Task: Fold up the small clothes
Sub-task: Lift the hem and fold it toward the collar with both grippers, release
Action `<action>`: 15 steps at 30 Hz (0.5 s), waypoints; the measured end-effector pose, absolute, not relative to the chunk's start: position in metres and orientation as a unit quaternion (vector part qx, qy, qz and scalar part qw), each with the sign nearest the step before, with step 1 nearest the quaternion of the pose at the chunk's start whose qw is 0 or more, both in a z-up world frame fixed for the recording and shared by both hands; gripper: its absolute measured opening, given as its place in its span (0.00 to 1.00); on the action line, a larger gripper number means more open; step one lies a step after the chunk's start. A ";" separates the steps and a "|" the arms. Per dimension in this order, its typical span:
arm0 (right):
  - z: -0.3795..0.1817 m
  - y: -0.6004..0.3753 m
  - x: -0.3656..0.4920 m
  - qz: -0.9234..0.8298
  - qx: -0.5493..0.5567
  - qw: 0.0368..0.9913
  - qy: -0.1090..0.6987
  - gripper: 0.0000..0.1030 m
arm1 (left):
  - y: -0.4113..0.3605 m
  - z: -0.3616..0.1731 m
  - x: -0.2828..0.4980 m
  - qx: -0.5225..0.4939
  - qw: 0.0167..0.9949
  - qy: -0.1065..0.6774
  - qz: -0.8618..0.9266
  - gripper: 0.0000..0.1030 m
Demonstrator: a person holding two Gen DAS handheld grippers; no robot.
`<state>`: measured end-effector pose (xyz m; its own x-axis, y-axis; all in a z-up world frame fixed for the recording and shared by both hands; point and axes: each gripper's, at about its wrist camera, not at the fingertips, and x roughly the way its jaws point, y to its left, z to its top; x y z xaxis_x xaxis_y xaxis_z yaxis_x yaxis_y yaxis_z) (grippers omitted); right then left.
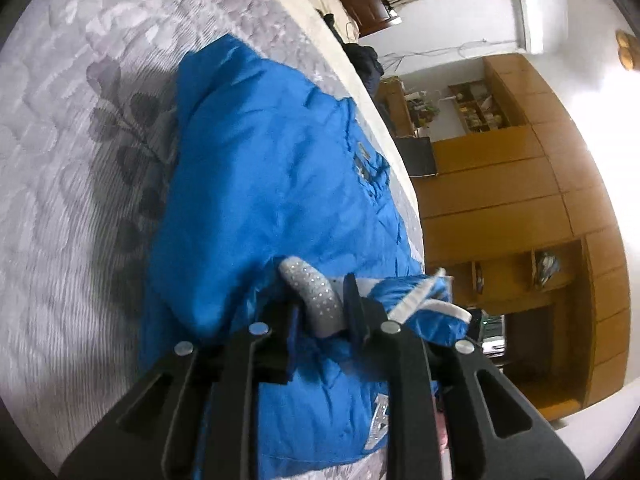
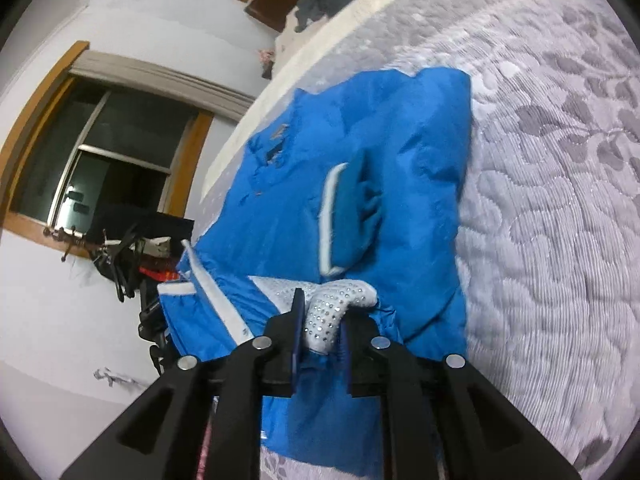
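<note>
garment: blue jacket (image 1: pixel 256 184) lies on the bed (image 1: pixel 60 160), near its edge, body partly doubled over, one sleeve with white cuff trim on top.
left claw (image 1: pixel 320 308): clenched on a grey sparkly-dotted band (image 1: pixel 316 296) at the jacket's near edge, blue fabric bunched around it.
right claw (image 2: pixel 322 320): pinching the same kind of grey dotted band (image 2: pixel 340 304) at the near edge; fingers close on either side of it.
step: my read, mid-fold; both claws hold the near hem, ready to carry it over the body.
next move: likely lift both ends together, keep the hem level, lay it toward the far edge, then release. Slippery shell fabric may slide; loose white-trimmed flap (image 2: pixel 212 284) could flop out.
containers: none in use. Wooden shelving (image 1: pixel 500 200) across the room has open compartments; contents too small to tell.
progress: partly folded, not done.
</note>
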<state>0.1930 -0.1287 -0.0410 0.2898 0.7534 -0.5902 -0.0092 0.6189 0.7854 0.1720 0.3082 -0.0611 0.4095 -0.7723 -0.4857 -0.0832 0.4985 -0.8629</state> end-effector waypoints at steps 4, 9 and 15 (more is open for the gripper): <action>-0.050 -0.132 0.200 0.272 0.364 0.711 0.536 0.15 | 0.310 -0.070 0.179 -0.451 0.707 0.480 -0.259 0.20; -0.046 -0.137 0.196 0.282 0.358 0.712 0.534 0.22 | 0.316 -0.064 0.175 -0.452 0.706 0.472 -0.272 0.23; -0.027 -0.147 0.183 0.293 0.347 0.719 0.526 0.42 | 0.323 -0.042 0.161 -0.436 0.724 0.454 -0.282 0.31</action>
<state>0.1835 -0.1465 -0.0269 0.2750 0.7864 -0.5532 -0.0566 0.5876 0.8072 0.1610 0.3231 -0.0422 0.4281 -0.8045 -0.4116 0.0119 0.4604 -0.8876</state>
